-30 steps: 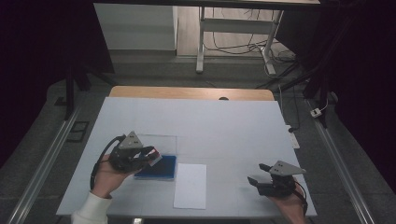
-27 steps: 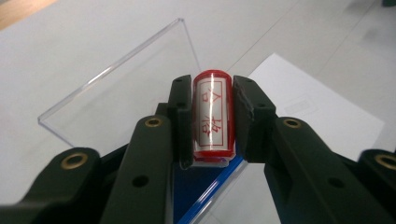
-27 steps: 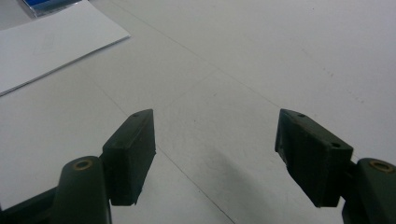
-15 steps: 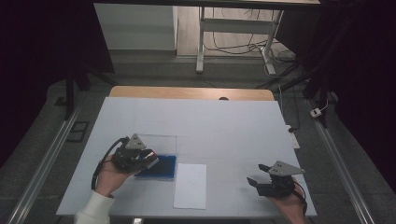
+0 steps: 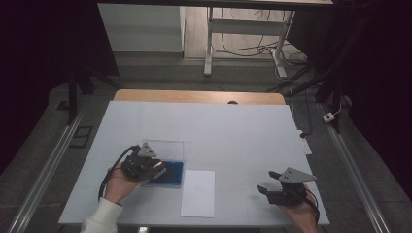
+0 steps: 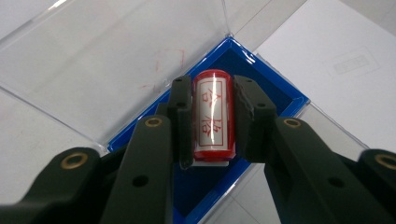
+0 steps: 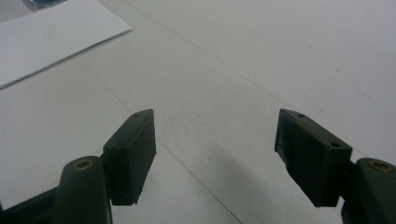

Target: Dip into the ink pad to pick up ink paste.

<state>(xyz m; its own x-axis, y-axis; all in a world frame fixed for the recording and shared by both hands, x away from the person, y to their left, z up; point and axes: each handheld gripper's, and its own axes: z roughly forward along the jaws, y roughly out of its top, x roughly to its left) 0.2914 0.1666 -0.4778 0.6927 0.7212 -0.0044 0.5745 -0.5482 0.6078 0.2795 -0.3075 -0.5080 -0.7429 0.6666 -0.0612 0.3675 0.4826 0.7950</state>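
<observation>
The left gripper (image 6: 212,116) is clamped on a stamp (image 6: 213,113), a short red cylinder with a white label bearing red characters. Both black pads press on the stamp's sides, and the stamp lies lengthwise between them with its rounded end pointing away from the camera. In the left gripper view the stamp sits above the dark blue pad of an ink box (image 6: 275,93), inside the bright blue rim. Whether the stamp's lower face touches the pad cannot be told. The clear lid (image 6: 116,60) of the ink box lies open and flat on the table beyond the blue tray, with faint red marks on it.

In the high view the left gripper (image 5: 156,170) is held by the person's left hand (image 5: 119,182) at the near left part of the table (image 5: 233,131), over the ink box (image 5: 170,175). A white sleeve shows at the bottom edge. The clear lid (image 5: 165,148) extends away from the person.

A sheet of white paper (image 5: 198,192) lies flat just beside the ink box, on its right, near the front edge of the table.

The right gripper (image 7: 215,154) is held by the right hand (image 5: 301,213) at the near right of the table, well apart from the paper. Its jaws stand wide apart with nothing between them, above the bare white table surface. A corner of the paper (image 7: 51,37) shows at the upper left of the right gripper view.
</observation>
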